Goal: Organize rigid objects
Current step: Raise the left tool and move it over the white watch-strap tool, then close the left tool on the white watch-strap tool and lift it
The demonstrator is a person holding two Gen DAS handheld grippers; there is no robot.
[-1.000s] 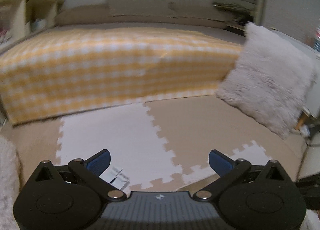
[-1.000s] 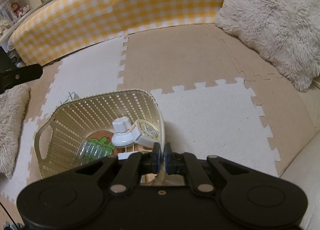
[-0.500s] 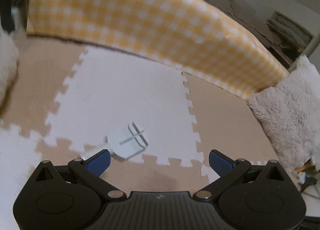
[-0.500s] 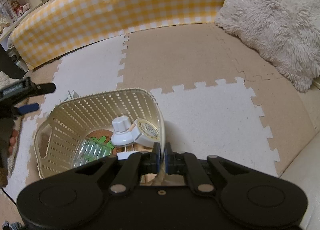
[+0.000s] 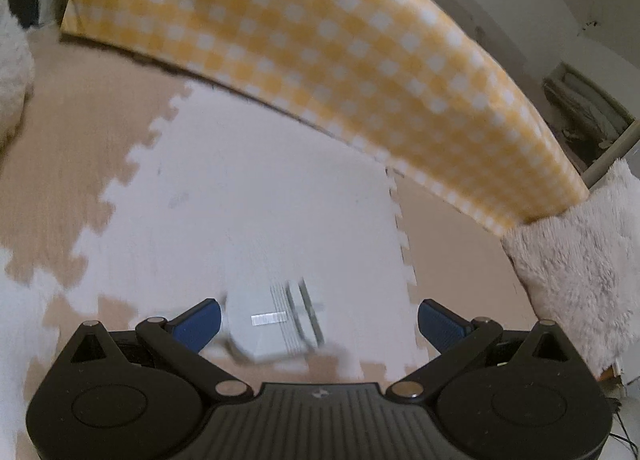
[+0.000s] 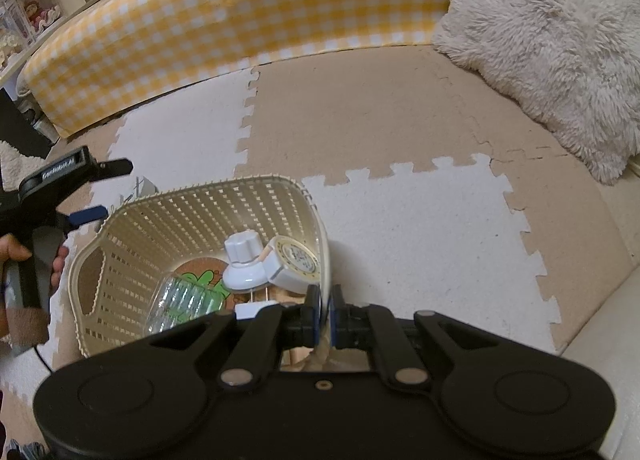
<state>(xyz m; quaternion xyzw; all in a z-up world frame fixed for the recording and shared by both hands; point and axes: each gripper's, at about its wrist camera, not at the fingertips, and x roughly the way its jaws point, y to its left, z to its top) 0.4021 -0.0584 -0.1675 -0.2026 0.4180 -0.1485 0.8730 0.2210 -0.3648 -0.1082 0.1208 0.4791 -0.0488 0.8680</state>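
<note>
Foam mat floor [image 6: 420,244]. Right tongs [image 6: 325,310] clamped on basket [image 6: 200,216] rim, steadying; left tongs [image 5: 316,320] spread around white adapter [image 5: 272,324], twelve o'clock.

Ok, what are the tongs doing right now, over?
Left tongs open, white plastic piece on the mat between them. Right tongs shut on basket rim. Nothing blocking.

Left tongs [image 5: 318,320] spread wide, angled downward; right tongs [image 6: 325,310] clamped on basket [image 6: 120,212] rim, angled steeply down.
</note>
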